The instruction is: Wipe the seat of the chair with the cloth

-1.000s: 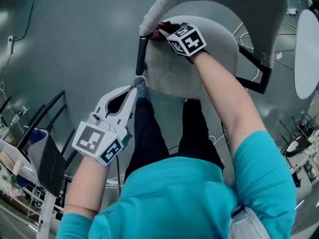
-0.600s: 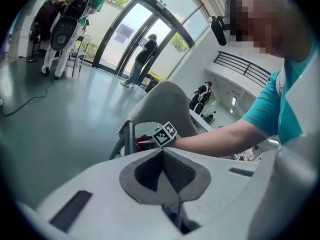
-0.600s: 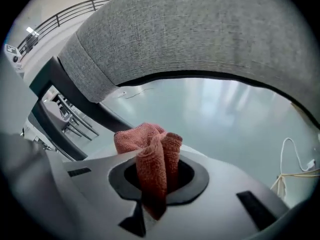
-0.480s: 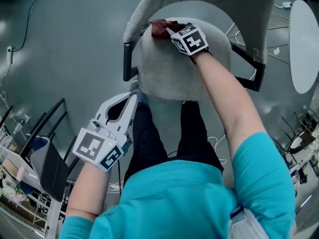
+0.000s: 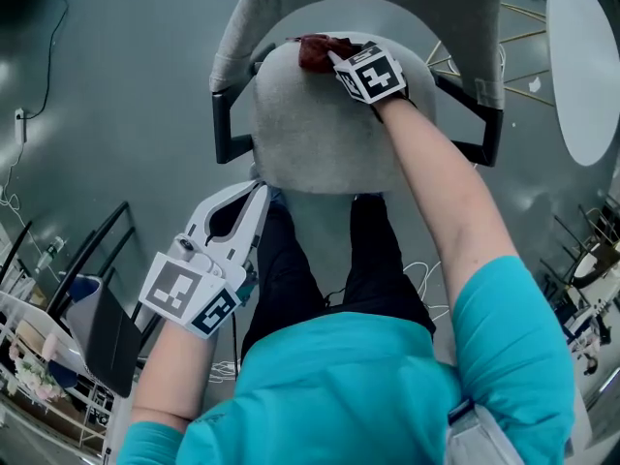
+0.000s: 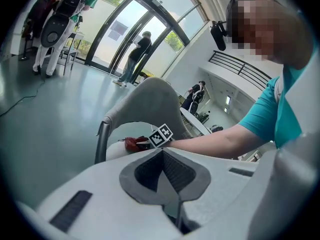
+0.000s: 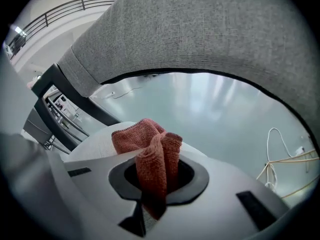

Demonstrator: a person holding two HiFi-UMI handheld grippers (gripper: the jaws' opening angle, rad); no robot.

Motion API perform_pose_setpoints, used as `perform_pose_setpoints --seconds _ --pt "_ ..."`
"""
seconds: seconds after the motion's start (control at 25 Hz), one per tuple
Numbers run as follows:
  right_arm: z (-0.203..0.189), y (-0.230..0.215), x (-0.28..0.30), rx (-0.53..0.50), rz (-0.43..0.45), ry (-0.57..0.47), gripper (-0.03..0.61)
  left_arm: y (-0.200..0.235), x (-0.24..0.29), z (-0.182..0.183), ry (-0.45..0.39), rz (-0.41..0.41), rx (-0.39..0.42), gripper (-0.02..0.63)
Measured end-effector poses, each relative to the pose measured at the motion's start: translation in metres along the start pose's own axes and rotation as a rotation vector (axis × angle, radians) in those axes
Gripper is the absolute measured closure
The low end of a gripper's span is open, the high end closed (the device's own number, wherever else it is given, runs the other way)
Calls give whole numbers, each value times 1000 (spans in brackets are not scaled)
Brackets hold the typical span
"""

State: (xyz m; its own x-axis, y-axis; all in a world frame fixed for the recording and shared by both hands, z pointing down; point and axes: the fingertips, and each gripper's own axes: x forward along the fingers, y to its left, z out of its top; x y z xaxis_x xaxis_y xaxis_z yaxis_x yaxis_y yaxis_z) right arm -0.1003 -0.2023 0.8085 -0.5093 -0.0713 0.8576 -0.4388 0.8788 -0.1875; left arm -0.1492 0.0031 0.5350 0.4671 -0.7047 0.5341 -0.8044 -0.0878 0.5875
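Chair [image 5: 291,3] stands straight ahead of the person, its grey backrest curving round the far side and its round seat [image 5: 320,134] open to reach from above, which is why the right arm is stretched out over it. Most of that seat shows bare grey fabric, so the wiping is probably under way at the rear rim, with the middle and near edge likely left to do. Off to the near left, the left gripper [image 5: 254,194] hangs beside the person's leg, well clear of the seat; its fingers are pressed together with nothing between them, apparently idle and parked out of the wiping arm's path. At the back of the seat, the right gripper [image 5: 329,56] points toward the backrest, and its own view shows its fingers pinching a fold of the cloth [image 7: 145,139]. That red cloth [image 5: 315,51] bunches forward past the fingertips and lies on the seat close under the backrest, a short grip that should let the loose part drag flat over the fabric.
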Motion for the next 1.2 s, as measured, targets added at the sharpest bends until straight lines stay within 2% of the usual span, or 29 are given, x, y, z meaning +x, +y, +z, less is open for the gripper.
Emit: perform_pose_setpoints --seconds 0.72,1.2 --pt "-47 -68 -41 120 -116 21 523 -31 31 11 34 -43 41 610" --pt "-101 -121 -84 240 -251 63 523 -49 42 17 34 -62 51 610"
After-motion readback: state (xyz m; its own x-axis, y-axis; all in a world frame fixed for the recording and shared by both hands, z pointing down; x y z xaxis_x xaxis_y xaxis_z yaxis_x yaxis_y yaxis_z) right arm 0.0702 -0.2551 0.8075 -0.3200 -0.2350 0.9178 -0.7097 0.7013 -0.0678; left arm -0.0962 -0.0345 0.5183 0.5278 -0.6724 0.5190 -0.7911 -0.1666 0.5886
